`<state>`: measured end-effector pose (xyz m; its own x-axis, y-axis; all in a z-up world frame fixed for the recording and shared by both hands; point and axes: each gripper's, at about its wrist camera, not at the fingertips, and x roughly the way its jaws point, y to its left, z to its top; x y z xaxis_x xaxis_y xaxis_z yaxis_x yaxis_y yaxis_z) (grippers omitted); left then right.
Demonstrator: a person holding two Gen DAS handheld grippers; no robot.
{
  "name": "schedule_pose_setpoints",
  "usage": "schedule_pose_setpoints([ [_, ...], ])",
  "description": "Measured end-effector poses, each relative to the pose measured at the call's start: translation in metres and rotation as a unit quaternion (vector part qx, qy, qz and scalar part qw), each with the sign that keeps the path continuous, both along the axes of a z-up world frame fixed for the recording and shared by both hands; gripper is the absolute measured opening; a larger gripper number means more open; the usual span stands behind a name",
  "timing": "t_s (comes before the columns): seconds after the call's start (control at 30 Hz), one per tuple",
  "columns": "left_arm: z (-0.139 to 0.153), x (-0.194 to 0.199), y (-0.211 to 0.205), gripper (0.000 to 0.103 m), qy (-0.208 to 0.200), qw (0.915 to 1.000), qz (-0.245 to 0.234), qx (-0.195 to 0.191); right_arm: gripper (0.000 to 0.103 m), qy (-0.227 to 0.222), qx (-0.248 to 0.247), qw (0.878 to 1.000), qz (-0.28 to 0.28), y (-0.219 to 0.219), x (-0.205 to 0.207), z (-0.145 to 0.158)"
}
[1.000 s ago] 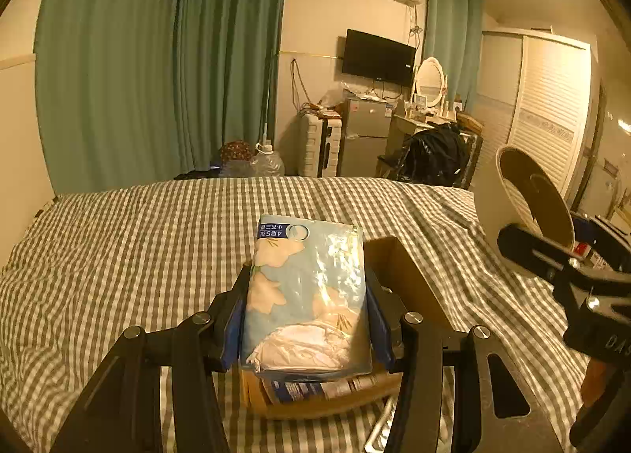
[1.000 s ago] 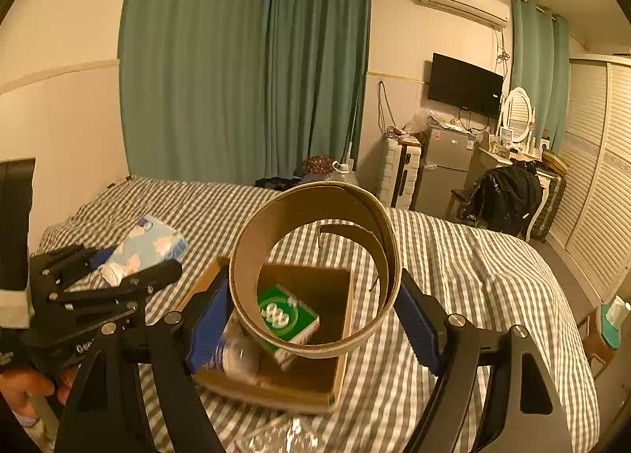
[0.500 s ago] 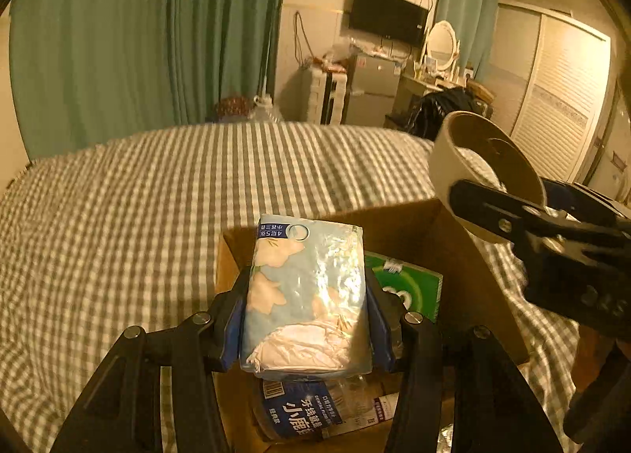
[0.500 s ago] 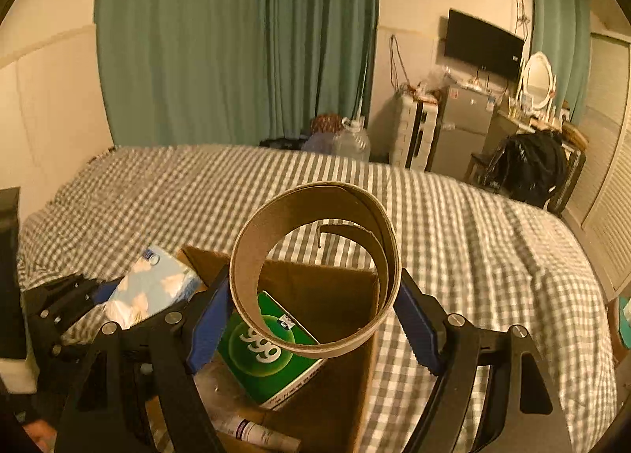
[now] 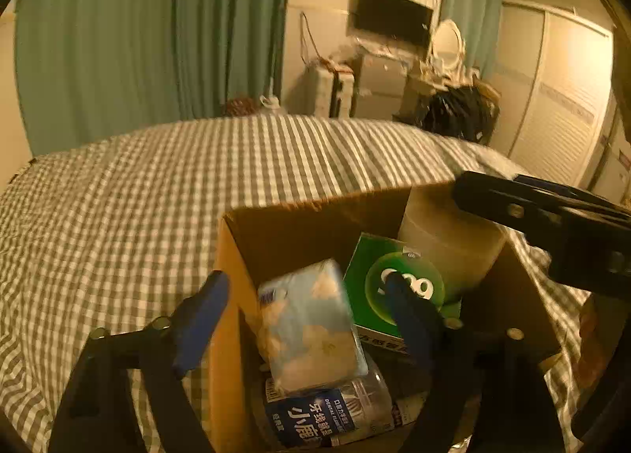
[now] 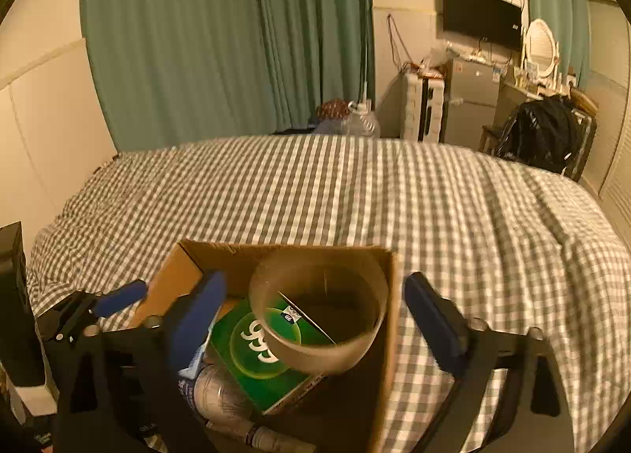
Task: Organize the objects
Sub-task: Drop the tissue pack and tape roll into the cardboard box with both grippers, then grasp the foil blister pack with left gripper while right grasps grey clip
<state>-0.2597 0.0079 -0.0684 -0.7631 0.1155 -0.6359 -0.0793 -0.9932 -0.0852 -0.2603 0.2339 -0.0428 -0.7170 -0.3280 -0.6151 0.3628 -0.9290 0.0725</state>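
1. The right gripper [image 6: 315, 311] has its blue-padded fingers [image 6: 432, 319] spread wide, touching nothing.
2. Between them a cardboard ring [image 6: 321, 317] sits tilted in the open cardboard box [image 6: 179, 275].
3. Under the ring lies a green packet [image 6: 256, 354], beside a clear bottle [image 6: 221, 394].
4. The box rests on a checked bedspread [image 6: 453, 208].

Both tongs, left [image 5: 303, 309] and right [image 6: 315, 315], are black frames with blue finger pads and silver screws
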Motion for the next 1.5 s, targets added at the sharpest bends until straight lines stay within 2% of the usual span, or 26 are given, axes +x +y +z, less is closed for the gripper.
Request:
schedule_pose_setpoints([
  [0.2, 0.034, 0.026, -0.002, 0.091, 0.012, 0.9998, 0.009, 0.010, 0.095, 0.031, 0.011, 0.999, -0.004, 0.015, 0.046, 0.046],
  [0.37, 0.066, 0.066, 0.008, 0.095, 0.038, 0.9991, -0.004, -0.020, 0.095, 0.055, 0.045, 0.997, -0.012, 0.029, 0.099, 0.082],
  [0.47, 0.077, 0.090, 0.005, 0.098, 0.051, 0.9977, -0.003, -0.045, 0.095, 0.060, 0.055, 0.997, -0.014, 0.039, 0.129, 0.092],
  [0.6, 0.083, 0.118, -0.001, 0.102, 0.058, 0.9972, 0.000, -0.047, 0.095, 0.055, 0.062, 0.996, -0.023, 0.050, 0.164, 0.087],
  [0.73, 0.073, 0.141, -0.009, 0.103, 0.052, 0.9977, 0.009, -0.042, 0.095, 0.024, 0.072, 0.997, -0.033, 0.053, 0.195, 0.055],
  [0.93, 0.037, 0.172, -0.025, 0.103, 0.043, 0.9979, 0.012, -0.048, 0.095, -0.049, 0.088, 0.994, -0.044, 0.057, 0.202, -0.008],
  [1.07, 0.008, 0.178, -0.032, 0.103, 0.027, 0.9974, 0.032, -0.059, 0.095, -0.113, 0.115, 0.986, -0.040, 0.048, 0.199, -0.057],
  [1.13, -0.005, 0.176, -0.033, 0.103, 0.014, 0.9971, 0.030, -0.068, 0.095, -0.145, 0.142, 0.978, -0.042, 0.040, 0.197, -0.083],
  [1.27, -0.018, 0.173, -0.039, 0.103, 0.007, 0.9957, 0.037, -0.085, 0.095, -0.183, 0.155, 0.970, -0.039, 0.031, 0.204, -0.110],
  [1.5, -0.043, 0.168, -0.052, 0.103, -0.009, 0.9981, 0.038, -0.047, 0.095, -0.243, 0.179, 0.952, -0.054, 0.011, 0.200, -0.146],
])
